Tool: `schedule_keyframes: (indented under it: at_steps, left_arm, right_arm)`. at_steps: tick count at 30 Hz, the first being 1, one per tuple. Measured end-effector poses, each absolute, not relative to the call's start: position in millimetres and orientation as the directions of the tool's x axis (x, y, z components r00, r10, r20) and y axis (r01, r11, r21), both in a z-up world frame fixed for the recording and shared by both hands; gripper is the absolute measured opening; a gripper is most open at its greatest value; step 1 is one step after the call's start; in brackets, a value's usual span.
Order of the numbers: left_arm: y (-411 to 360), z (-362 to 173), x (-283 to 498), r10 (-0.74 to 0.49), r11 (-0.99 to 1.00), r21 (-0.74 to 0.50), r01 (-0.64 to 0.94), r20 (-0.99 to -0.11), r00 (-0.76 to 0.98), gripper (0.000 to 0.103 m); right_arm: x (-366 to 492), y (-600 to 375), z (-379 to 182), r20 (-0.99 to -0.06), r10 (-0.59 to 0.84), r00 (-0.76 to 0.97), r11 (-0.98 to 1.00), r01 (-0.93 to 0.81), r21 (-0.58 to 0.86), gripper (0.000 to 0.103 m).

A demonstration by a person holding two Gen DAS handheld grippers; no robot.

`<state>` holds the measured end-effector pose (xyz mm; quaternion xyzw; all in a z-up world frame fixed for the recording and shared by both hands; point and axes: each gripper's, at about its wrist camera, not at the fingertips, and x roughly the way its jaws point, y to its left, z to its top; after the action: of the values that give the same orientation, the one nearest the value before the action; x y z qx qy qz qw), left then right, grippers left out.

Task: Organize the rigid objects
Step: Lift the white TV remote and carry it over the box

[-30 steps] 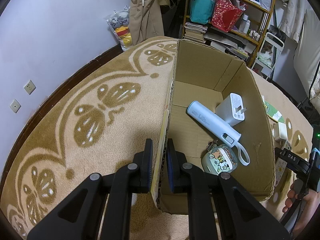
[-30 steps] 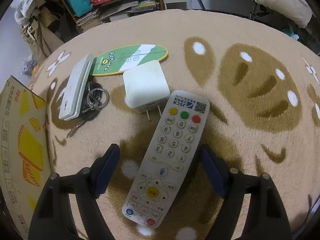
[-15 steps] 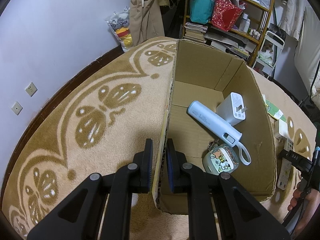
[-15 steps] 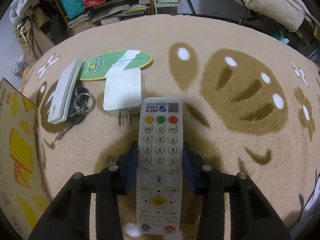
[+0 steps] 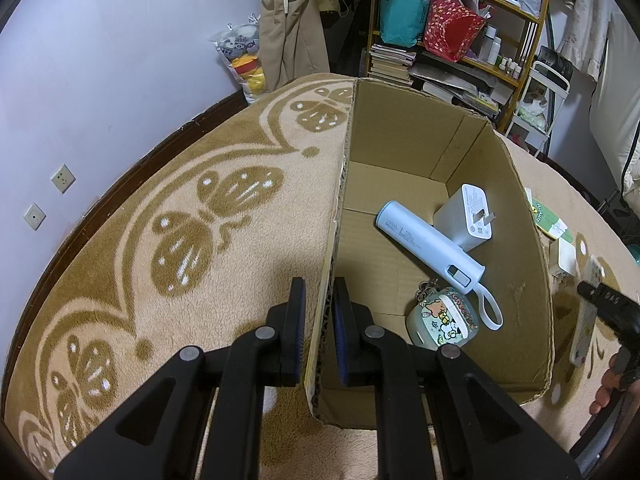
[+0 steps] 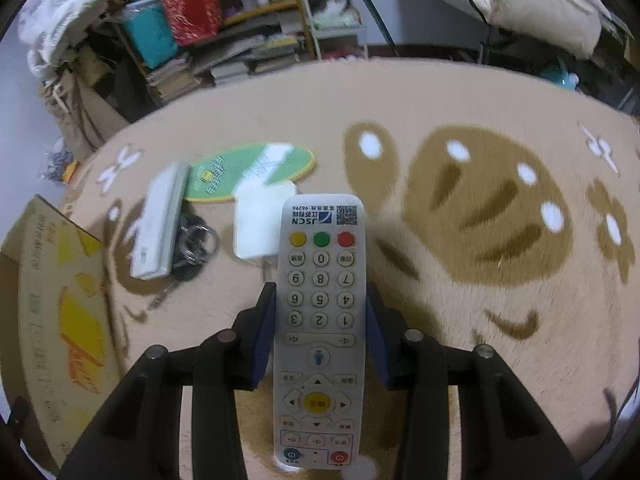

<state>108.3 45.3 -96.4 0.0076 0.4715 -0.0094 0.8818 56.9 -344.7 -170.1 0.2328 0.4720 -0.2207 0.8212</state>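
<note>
Over beige carpet (image 6: 440,92), white remote (image 6: 320,320) shows coloured buttons, digits.

Behind your workspace: a wooden shelf (image 5: 460,52) with a teal bag (image 5: 402,16), red gift bag (image 5: 452,28) and stacked books (image 5: 390,62); wall outlets (image 5: 63,178); patterned beige rug (image 5: 160,240) underneath.

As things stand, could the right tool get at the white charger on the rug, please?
Probably not yet. The right tool is shut on the remote, which juts out ahead of its tips and overlaps the charger. The rug around the charger is otherwise open, so once the remote is released it looks reachable.
</note>
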Motion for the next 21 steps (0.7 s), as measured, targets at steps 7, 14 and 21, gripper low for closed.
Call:
schedule_keyframes:
  at_steps: [7,14,21]
  left_arm:
    - [46,-97,109,-0.013,1.0,0.001,0.024,-0.832,0.555,0.013]
    - [47,-97,109,-0.01,1.0,0.004,0.025,-0.833,0.553,0.013]
    - [46,-97,109,-0.012,1.0,0.003,0.025,-0.833,0.553,0.013]
  right_arm:
    - [70,-322,-137,-0.831,-0.152,0.535,0.855,0.493,0.161,0.044]
    - [71,-295,-113,-0.791,-0.125,0.598,0.895,0.413,0.171,0.044]
    - [67,-268,-80,-0.73,-0.074,0.68,0.93,0.312,0.196,0.044]
